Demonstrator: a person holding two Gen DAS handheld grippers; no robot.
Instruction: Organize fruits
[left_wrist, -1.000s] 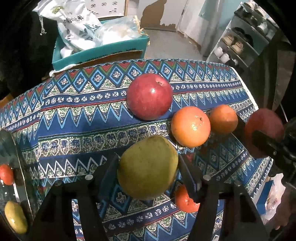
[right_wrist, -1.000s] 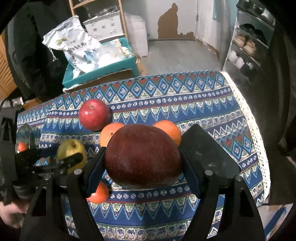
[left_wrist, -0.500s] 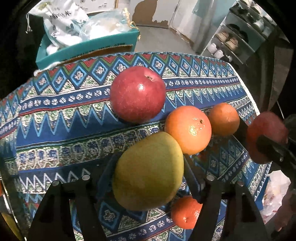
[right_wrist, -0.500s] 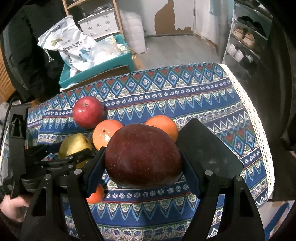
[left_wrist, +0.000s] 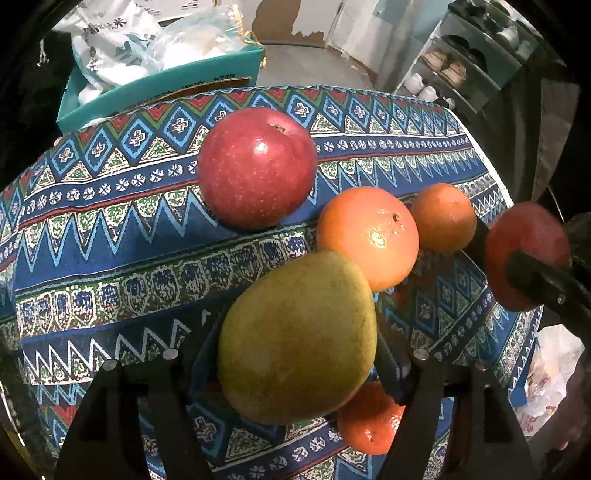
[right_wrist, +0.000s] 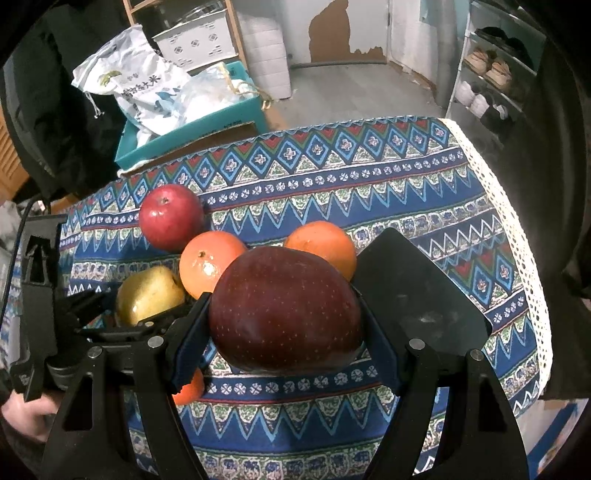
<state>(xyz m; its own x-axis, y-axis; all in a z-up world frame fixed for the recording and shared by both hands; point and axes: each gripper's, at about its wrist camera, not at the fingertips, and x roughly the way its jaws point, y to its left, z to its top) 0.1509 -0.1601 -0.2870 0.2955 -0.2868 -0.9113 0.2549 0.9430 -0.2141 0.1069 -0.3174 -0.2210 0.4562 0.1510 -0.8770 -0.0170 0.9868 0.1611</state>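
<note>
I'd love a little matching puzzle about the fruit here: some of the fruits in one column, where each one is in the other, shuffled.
Fruits:
1. yellow-green pear
2. dark red apple
3. bright red apple
4. small orange

Places:
A. lying free on the tablecloth, farthest back
B. between the right gripper fingers
C. low down, partly hidden behind the pear
D. between the left gripper fingers

Pairs: 1-D, 2-B, 3-A, 4-C
</note>
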